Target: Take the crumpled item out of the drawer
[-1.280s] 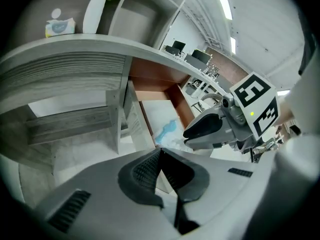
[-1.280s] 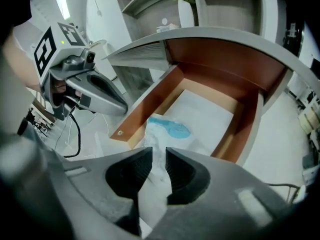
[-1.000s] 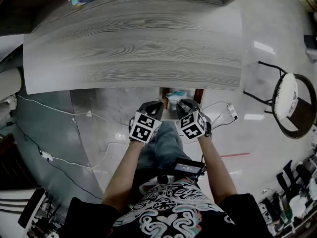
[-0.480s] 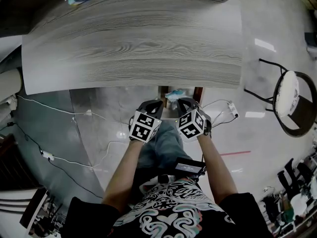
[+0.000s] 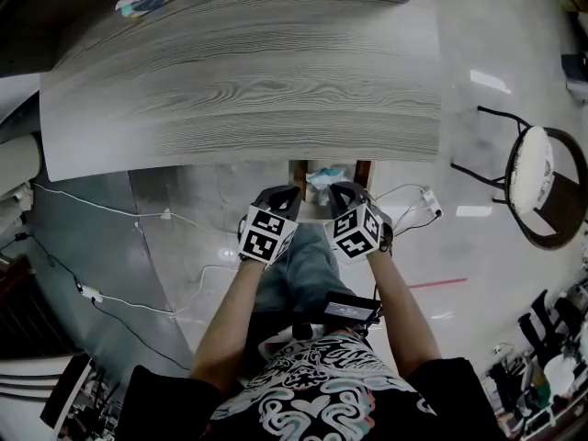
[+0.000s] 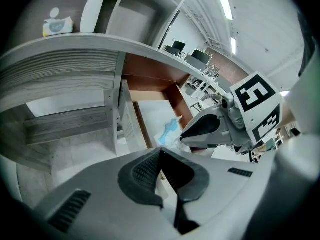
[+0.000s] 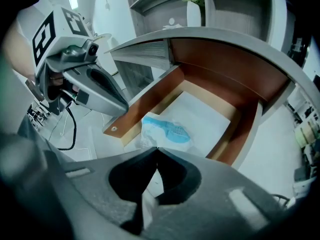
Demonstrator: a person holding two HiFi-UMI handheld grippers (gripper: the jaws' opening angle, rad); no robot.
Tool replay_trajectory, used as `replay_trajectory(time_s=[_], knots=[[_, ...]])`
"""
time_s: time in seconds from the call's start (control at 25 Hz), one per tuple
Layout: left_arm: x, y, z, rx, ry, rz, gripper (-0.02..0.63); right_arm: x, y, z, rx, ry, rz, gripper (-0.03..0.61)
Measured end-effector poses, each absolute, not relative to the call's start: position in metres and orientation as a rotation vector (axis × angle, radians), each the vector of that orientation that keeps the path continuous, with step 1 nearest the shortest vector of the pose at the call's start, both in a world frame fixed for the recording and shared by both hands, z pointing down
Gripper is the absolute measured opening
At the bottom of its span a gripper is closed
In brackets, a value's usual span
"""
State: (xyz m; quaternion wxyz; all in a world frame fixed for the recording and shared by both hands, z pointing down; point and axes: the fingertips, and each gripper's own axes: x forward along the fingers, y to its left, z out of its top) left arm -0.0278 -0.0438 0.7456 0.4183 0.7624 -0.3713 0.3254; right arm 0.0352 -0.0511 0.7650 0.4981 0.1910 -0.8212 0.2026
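Left gripper (image 6: 160,150) jaws pressed together, empty; right gripper (image 7: 157,149) likewise, empty; just beyond its tips, crumpled item (image 7: 165,131) inside open drawer (image 7: 145,109).

crumpled item (image 7: 167,130) in the drawer (image 7: 145,106) under the table (image 5: 248,72); left claw (image 6: 160,151), right claw (image 7: 157,149) side by side before it.

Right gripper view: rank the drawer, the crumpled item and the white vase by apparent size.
1. drawer, largest
2. crumpled item
3. white vase, smallest, though it stands farther back, so this is appearance only
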Motion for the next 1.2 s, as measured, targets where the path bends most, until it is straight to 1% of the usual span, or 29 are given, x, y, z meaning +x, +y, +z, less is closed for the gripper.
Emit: replay_trajectory(time_s=[0.64, 0.84, 1.2], knots=[[-0.025, -0.06, 0.717, 1.974, -0.966, 0.807, 0.0, 0.04, -0.057, 0.735, 0.541, -2.025, 0.507, 0.008], [-0.024, -0.065, 0.703, 1.998, -0.975, 0.793, 0.0, 0.039, -0.064, 0.715, 0.615, -2.057, 0.564, 0.008], [-0.026, -0.085, 0.664, 2.056, -1.02, 0.711, 0.0, 0.036, -0.078, 0.677, 0.689, -2.096, 0.531, 0.008]])
